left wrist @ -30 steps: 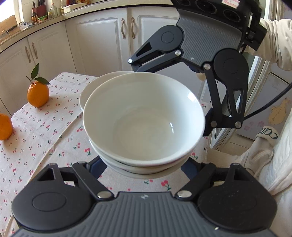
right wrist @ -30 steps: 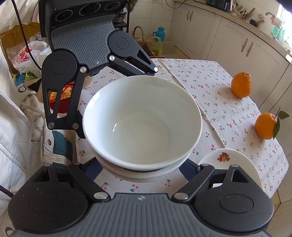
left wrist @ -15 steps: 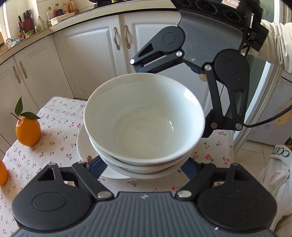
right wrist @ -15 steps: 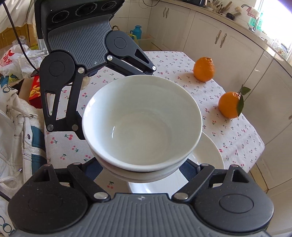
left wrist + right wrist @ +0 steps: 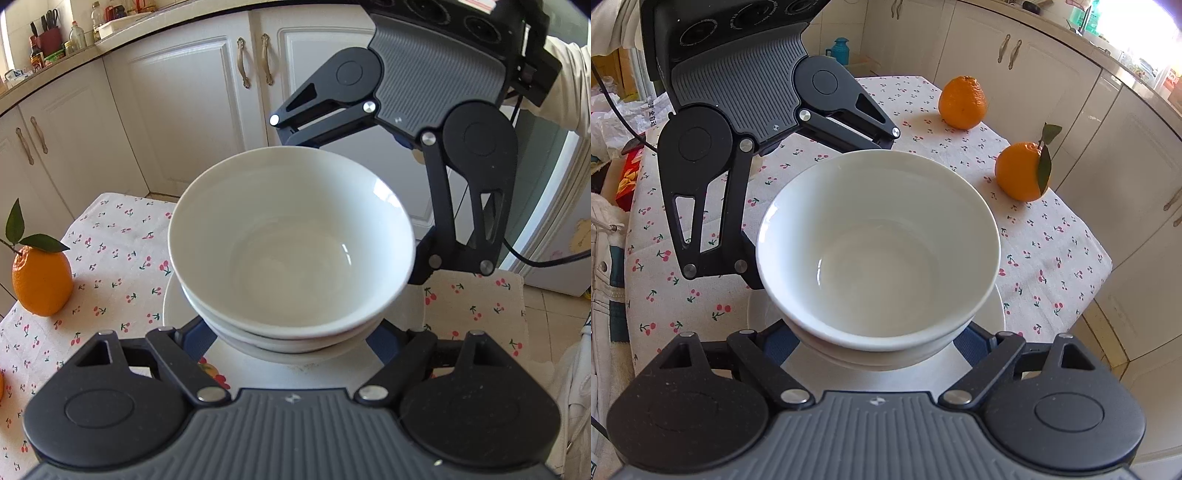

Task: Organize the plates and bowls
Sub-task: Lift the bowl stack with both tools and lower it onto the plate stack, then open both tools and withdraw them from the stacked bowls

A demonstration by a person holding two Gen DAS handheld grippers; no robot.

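Note:
Two stacked white bowls [image 5: 291,251] are held between both grippers, one from each side. My left gripper [image 5: 288,339] is shut on the near side of the bowl stack; its fingertips are hidden under the bowls. My right gripper [image 5: 875,339] is shut on the opposite side of the bowls [image 5: 879,251]. Each gripper shows in the other's view, beyond the bowls. The stack hangs just above a white plate [image 5: 177,306], which also shows in the right wrist view [image 5: 997,314], on the cherry-print tablecloth [image 5: 1052,240]. I cannot tell whether the bowls touch the plate.
An orange with leaves [image 5: 40,280] stands on the table left of the plate; in the right wrist view it [image 5: 1023,173] sits with a second orange [image 5: 962,101] farther back. White kitchen cabinets [image 5: 184,110] stand behind the table. The table edge [image 5: 1100,269] lies close to the plate.
Both grippers have carried the bowl stack across the table to over the white plate and lowered it. The oranges have shifted in view accordingly.

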